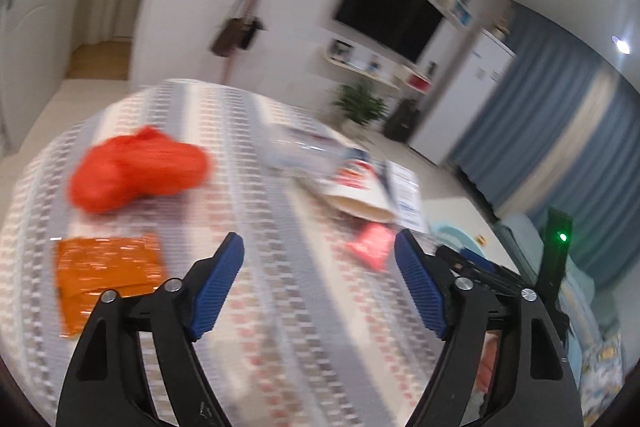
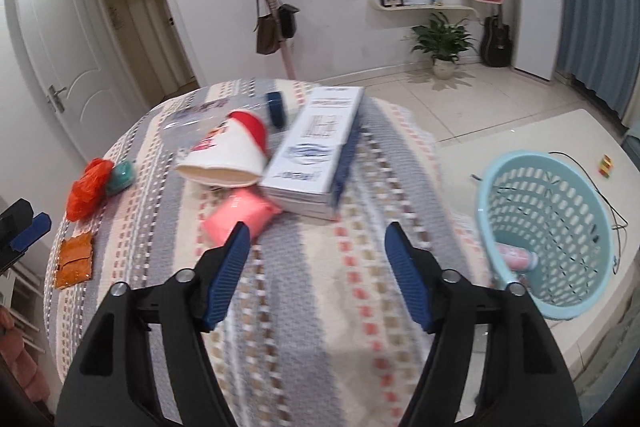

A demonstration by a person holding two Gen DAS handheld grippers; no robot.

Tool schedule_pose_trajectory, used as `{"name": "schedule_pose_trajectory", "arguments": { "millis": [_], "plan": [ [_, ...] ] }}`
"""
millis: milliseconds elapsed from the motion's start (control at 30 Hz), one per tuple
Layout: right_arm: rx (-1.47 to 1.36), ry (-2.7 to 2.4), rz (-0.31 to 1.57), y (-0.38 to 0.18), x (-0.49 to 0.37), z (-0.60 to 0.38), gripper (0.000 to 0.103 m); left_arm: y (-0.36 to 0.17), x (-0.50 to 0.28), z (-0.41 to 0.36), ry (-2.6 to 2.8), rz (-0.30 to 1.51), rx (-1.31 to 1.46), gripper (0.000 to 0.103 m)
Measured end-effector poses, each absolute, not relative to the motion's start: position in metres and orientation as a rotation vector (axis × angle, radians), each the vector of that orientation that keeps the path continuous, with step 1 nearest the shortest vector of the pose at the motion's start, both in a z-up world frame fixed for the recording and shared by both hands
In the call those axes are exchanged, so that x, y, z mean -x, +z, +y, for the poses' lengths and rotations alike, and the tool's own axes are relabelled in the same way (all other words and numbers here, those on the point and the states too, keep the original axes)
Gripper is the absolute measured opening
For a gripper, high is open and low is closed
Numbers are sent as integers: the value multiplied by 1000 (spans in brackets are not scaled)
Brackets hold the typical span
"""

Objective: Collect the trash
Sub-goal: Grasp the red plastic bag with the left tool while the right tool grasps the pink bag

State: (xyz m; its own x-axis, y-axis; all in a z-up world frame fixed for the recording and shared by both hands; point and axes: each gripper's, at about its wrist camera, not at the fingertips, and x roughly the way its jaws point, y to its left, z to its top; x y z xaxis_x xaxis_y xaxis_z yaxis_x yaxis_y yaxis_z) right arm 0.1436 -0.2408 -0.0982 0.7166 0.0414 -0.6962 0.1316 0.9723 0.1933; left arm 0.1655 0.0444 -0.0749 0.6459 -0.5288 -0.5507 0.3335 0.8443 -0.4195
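Trash lies scattered on a table with a striped cloth point(image 2: 320, 291). My left gripper point(image 1: 318, 243) hovers open over the cloth with nothing between its fingers. A red plastic bag point(image 1: 136, 167) lies ahead to its left and an orange wrapper point(image 1: 108, 267) sits beside its left finger. My right gripper point(image 2: 318, 231) is also open and empty. A pink packet point(image 2: 240, 213) lies just past its left fingertip. Beyond that are a crushed paper cup point(image 2: 228, 155), a white box point(image 2: 316, 151) and a clear bottle point(image 2: 276, 107) with a blue cap.
A light blue laundry basket point(image 2: 552, 227) stands on the floor to the right of the table, with a pink can point(image 2: 516, 255) inside. A small teal object point(image 2: 122, 173) sits by the red bag. A coat stand, a potted plant and a guitar stand along the far wall.
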Motion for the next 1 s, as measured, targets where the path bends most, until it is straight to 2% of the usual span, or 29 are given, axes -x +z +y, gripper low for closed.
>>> {"name": "schedule_pose_trajectory", "arguments": {
  "millis": [67,400,733,1000],
  "plan": [
    [-237,-27,787,-101,-152,-229,68,-75,-171,67,-452,715,316,81],
    [-302,-20,854,-125,-196,-192,69,-75,-229,146,-235,734,320,85],
    [-306,-52,856,-138,-204,-181,69,-112,-286,145,-176,839,303,85],
    [-388,-60,849,-138,-206,-197,69,-123,-289,143,-139,839,264,86]
  ]
}}
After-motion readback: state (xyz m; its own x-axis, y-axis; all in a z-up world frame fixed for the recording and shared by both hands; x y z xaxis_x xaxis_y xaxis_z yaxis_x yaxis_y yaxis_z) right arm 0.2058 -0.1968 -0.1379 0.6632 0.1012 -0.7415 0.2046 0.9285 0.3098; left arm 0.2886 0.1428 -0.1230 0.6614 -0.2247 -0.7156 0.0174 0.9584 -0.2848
